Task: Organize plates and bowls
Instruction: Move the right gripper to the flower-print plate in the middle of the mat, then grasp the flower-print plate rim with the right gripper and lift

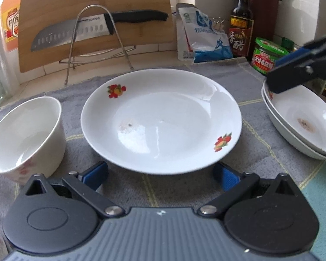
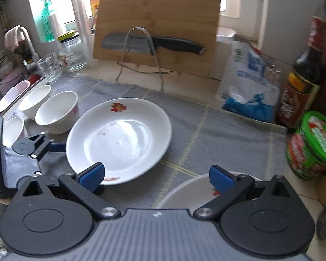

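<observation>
Left gripper is at the bottom of its frame with its two blue fingers spread wide, one on each side of the near rim of the flowered plate. That white plate lies flat on the grey cloth in the middle of the frame, and the fingers sit just beside its edge; I cannot tell if they touch it. A white bowl stands just to the left of the plate. At the right edge of the frame two more plates sit stacked, one inside the other. Right gripper is wide too and holds nothing. In its view the stacked plates are right under its right finger at the bottom, and the flowered plate is just ahead, left of the middle. More white bowls stand in a row at the left. A knife lies across a wire rack by a wooden cutting board at the top.
</observation>
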Tool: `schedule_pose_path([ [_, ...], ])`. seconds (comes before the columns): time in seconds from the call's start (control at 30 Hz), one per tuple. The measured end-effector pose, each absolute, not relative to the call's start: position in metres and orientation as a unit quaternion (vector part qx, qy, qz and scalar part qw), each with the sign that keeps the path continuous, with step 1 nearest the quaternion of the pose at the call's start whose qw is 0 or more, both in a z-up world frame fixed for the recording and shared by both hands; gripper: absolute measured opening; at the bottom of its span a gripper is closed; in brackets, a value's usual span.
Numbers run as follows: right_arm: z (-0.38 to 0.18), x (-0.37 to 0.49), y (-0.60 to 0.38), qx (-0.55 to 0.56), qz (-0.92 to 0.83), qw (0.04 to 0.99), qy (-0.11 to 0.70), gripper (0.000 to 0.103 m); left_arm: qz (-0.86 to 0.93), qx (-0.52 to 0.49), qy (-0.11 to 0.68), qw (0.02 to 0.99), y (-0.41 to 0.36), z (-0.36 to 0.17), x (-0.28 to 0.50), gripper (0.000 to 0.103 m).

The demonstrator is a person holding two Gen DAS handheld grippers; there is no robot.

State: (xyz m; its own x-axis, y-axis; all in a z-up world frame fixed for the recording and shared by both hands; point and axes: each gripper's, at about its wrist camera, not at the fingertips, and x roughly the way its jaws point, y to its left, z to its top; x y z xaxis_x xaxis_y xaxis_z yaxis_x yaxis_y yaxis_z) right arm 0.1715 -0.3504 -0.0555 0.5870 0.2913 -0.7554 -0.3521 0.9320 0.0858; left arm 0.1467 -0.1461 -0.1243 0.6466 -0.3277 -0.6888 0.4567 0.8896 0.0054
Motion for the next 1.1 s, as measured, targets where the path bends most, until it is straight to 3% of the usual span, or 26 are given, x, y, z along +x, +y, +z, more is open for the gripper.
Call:
schedule_pose_path([
  [0.77, -0.088, 0.313, -0.307, -0.064, 0.322, 0.800, 0.502, 0.103, -0.194, 0.078, 0.339, 0.917, -0.150, -0.126, 0.145, 0.103],
  [1.1, -0.109, 0.344, -0.310, -0.010, 0.370, 0.767, 0.524, 0.103, -0.198, 0.088, 0.333, 0.918, -0.153, -0.126, 0.143, 0.103],
])
